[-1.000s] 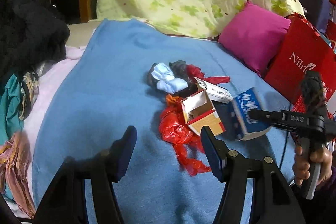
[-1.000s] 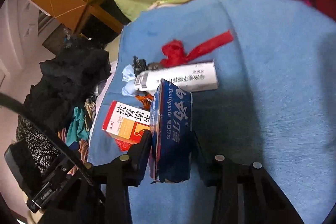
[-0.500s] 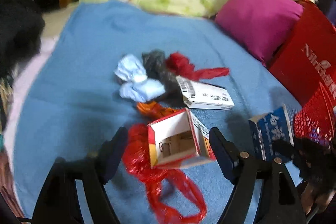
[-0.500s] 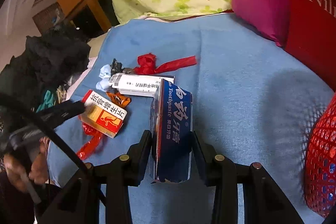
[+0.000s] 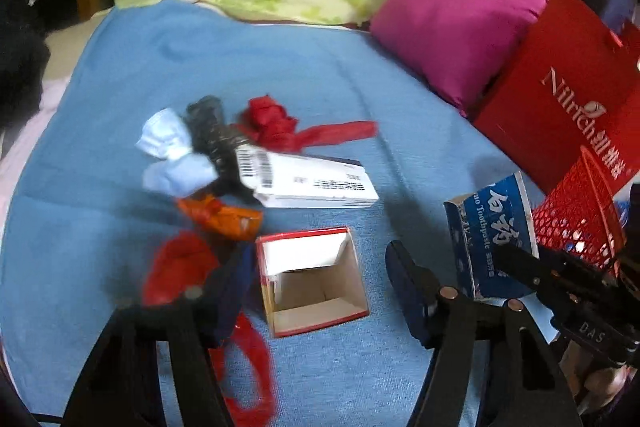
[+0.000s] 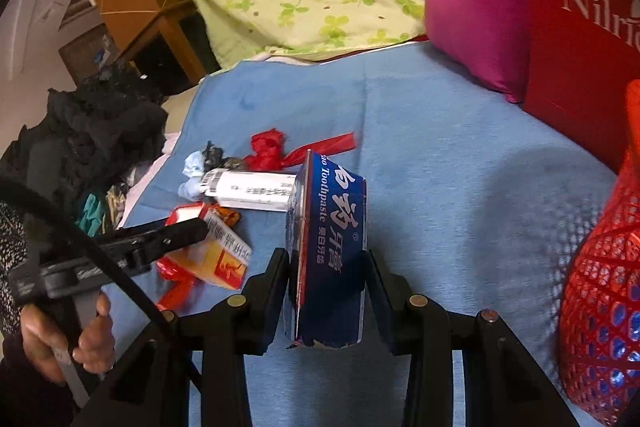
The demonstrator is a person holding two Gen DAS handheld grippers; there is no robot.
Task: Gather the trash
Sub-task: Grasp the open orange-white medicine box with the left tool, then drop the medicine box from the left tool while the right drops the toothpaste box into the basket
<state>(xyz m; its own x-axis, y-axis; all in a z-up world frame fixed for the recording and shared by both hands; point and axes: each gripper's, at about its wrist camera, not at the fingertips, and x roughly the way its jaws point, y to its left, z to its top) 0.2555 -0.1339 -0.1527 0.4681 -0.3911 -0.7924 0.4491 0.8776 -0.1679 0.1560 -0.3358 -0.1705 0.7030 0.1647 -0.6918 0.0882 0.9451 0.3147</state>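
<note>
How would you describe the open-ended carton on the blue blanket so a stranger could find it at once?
Start at the blue blanket and find the litter heap in its middle. At the heap's near edge, between the closing fingers of the left gripper, lies the open carton. Unlike the long white box behind it, it is short, red-rimmed, and shows its hollow brown inside.

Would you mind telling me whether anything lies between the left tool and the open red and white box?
Nothing visible does. The open box sits between the closing fingers of the left tool, not yet pressed. Only a red plastic bag lies beside and under the left finger.
</note>
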